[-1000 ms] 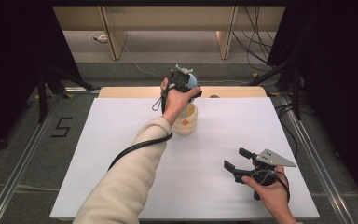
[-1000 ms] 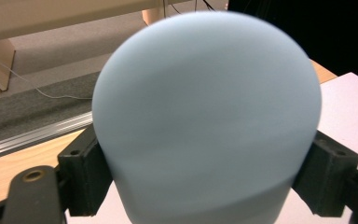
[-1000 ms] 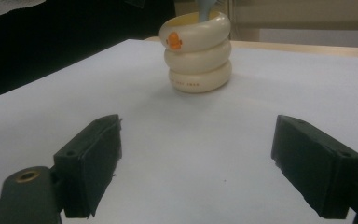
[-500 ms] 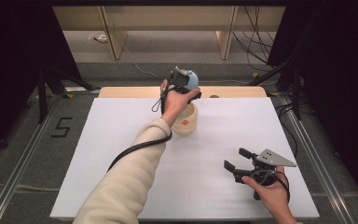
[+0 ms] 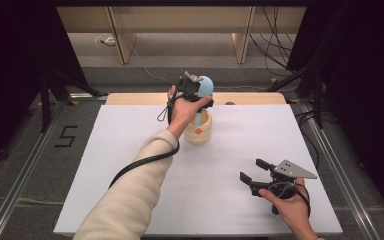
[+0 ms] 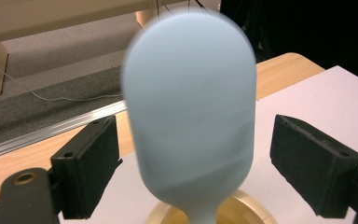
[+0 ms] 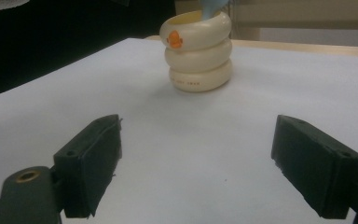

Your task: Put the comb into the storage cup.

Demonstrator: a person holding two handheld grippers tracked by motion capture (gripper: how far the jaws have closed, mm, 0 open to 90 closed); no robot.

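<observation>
High view: the left gripper (image 5: 196,90) hangs over the cream holder (image 5: 200,129) at the far middle of the white table (image 5: 130,150), and there's the pale blue spatula (image 5: 206,86) standing handle-down in it, blade up. In the left gripper view the blade (image 6: 189,121) sits between the two pads (image 6: 91,163), with a clear gap on either side, so that gripper is open, gripping nothing. The right gripper (image 5: 252,172) rests near the front right of the table, well apart from the holder, its jaws spread wide and empty too; its own view looks across bare table at the holder (image 7: 198,51).

Handling, as I judge it: the spatula looks light, with a smooth, likely soft blade that could slip or flex under the pads. The narrow neck just above the rim seems the steadier hold. The holder looks stiff and stable, three stacked rings in shape.

Count: one spatula, one holder, two grippers.
</observation>
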